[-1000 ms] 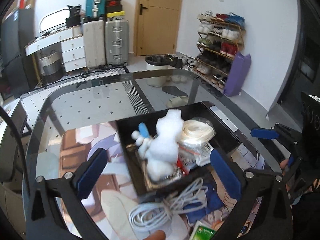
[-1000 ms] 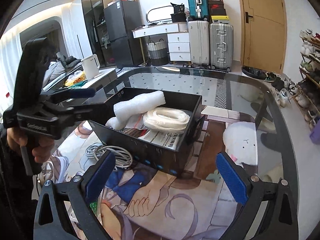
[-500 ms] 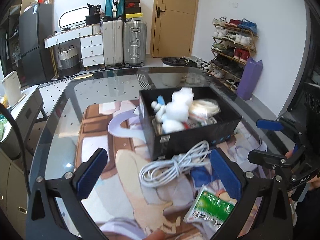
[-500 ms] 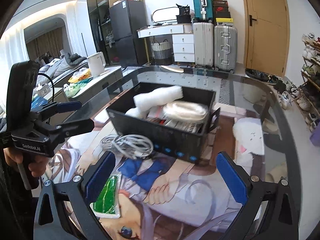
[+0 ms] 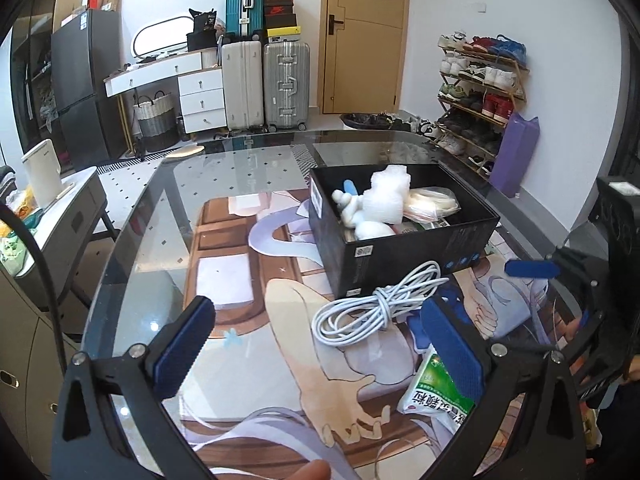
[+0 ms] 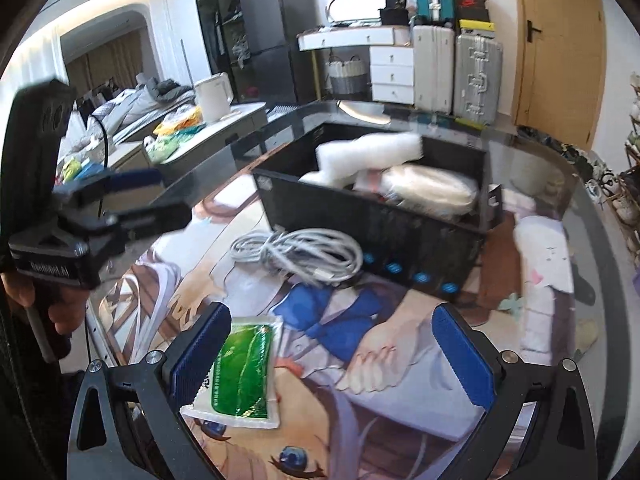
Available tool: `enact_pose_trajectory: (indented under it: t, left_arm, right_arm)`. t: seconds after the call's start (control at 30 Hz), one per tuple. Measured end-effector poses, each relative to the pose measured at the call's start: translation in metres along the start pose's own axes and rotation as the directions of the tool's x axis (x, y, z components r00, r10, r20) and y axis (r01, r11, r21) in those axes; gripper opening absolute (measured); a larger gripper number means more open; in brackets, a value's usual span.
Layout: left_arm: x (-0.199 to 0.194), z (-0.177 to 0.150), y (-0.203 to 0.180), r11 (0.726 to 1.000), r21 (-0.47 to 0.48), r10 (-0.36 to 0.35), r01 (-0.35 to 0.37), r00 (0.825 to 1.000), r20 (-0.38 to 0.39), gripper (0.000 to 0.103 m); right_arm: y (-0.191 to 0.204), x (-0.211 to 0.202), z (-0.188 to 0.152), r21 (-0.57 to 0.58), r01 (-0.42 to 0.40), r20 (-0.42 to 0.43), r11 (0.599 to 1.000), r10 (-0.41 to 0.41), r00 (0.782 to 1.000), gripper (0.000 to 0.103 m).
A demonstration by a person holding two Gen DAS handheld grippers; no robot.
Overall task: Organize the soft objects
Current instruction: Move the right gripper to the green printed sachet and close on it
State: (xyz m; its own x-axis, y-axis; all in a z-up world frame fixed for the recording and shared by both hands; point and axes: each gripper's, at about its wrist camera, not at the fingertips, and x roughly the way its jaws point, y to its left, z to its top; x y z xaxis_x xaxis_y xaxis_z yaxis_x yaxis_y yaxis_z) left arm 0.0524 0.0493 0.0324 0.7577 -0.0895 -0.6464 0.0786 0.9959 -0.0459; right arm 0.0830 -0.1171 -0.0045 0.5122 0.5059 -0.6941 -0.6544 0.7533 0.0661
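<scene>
In the left wrist view we see our left gripper with fingers spread wide and empty above the glass desk. Right of centre lies a coiled white cable just in front of the black box, which holds a white plush toy and a pale bagged coil. At lower right, a green packet is partly hidden behind the right-hand finger.

The right wrist view alone shows the whole green packet at lower left, beside one finger of our right gripper, also spread and empty. This view is blurred, so the box contents are hard to make out. The left gripper's black body appears at far left.
</scene>
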Motion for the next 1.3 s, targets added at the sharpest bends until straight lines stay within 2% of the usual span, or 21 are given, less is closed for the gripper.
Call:
enact_pose_trajectory:
  t: [0.33, 0.53, 0.63, 1.07, 1.3]
  left_arm:
    - [0.005, -0.001, 0.007, 1.000, -0.015, 0.012, -0.013, 1.000, -0.011, 0.103]
    - [0.009, -0.003, 0.007, 1.000, -0.009, 0.012, -0.012, 1.000, -0.021, 0.103]
    - [0.010, -0.004, 0.007, 1.000, -0.010, 0.011, -0.012, 1.000, -0.026, 0.103]
    - [0.016, -0.006, 0.007, 1.000, -0.009, 0.012, -0.013, 0.999, -0.040, 0.103]
    - [0.017, -0.008, 0.006, 1.000, -0.007, 0.009, -0.009, 0.999, -0.045, 0.103]
  right_arm:
    - [0.030, 0.028, -0.013, -0.077, -0.069, -0.093, 0.995, 0.061, 0.994, 0.102]
    - [0.039, 0.043, -0.022, -0.113, -0.068, -0.148, 0.991, 0.051, 0.988, 0.102]
    - [0.039, 0.044, -0.024, -0.118, -0.061, -0.147, 0.991, 0.044, 0.988, 0.102]
    - [0.010, 0.041, -0.023, -0.064, 0.006, -0.144, 0.998, -0.015, 0.989, 0.102]
    - [-0.023, 0.033, -0.021, 0.000, 0.066, -0.137, 0.998, -0.065, 0.988, 0.102]
